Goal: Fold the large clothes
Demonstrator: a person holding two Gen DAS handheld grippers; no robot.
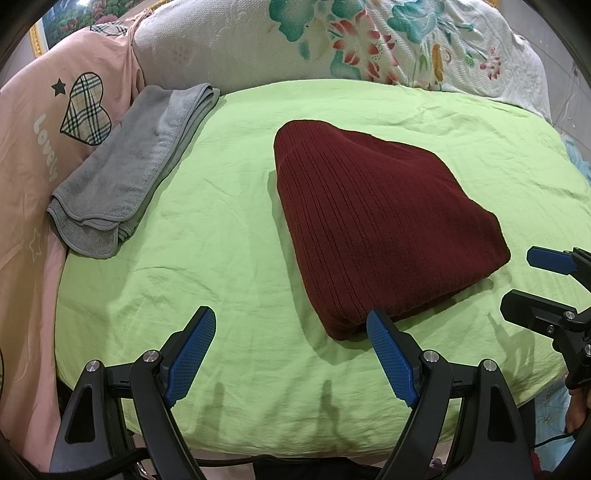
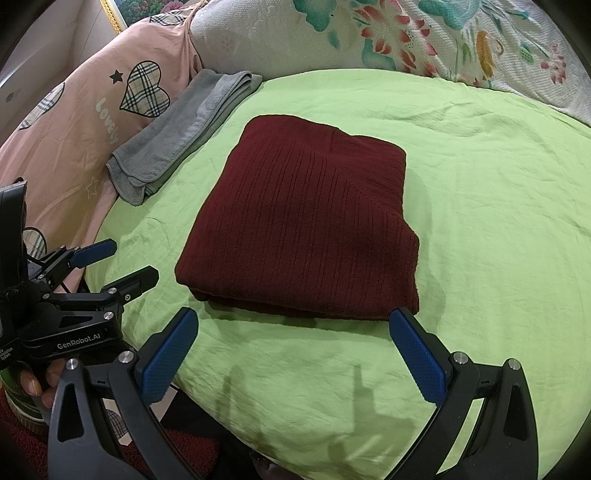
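Both grippers' jaws gape, empty, beside the folded maroon sweater (image 1: 373, 221).

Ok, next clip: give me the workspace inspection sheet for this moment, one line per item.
Surface: green sheet, wrinkled, spread over the bed.
Job's things: dark red ribbed sweater, folded into a compact stack, lying flat mid-sheet.
Clutter: folded grey towel at the sheet's left edge, partly on the pink bedding.
Grippers: left tool open, empty, its right finger just in front of the sweater's near corner; right tool open, empty, in front of the sweater's near edge.
Cables: a dark cable below the left tool at the bottom edge; its route is unclear.
Surroundings: floral quilt behind the sheet; framed picture top left.
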